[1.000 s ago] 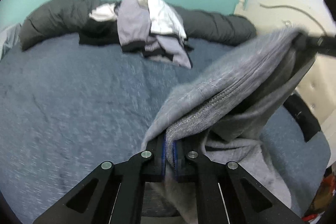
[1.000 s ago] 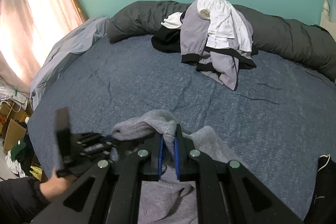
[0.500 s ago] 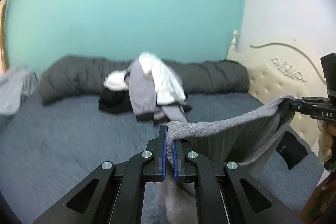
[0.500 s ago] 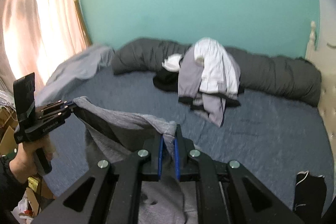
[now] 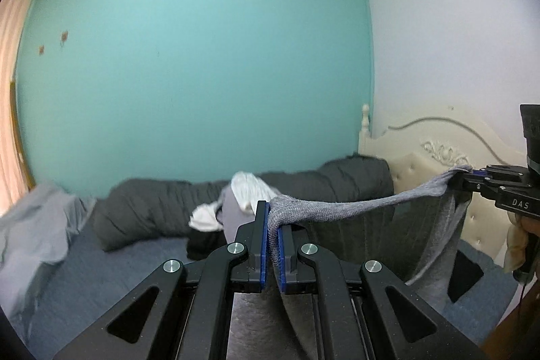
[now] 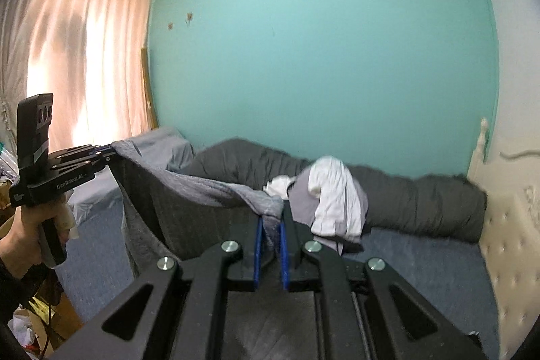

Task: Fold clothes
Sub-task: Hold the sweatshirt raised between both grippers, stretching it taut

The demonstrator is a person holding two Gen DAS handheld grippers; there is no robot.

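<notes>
Grip: our left gripper point(image 5: 272, 238) and right gripper point(image 6: 270, 233) each pinch a top corner of the grey garment point(image 5: 354, 211).
Garment: stretched between us, hanging above the bed's point(image 6: 422, 262) near edge.
Advice: we keep the top edge taut and level, lowering it flat.

Left tongs point(image 5: 272, 237) clamped, near level; right tongs point(image 6: 270, 233) clamped, near level, raised apart.
</notes>
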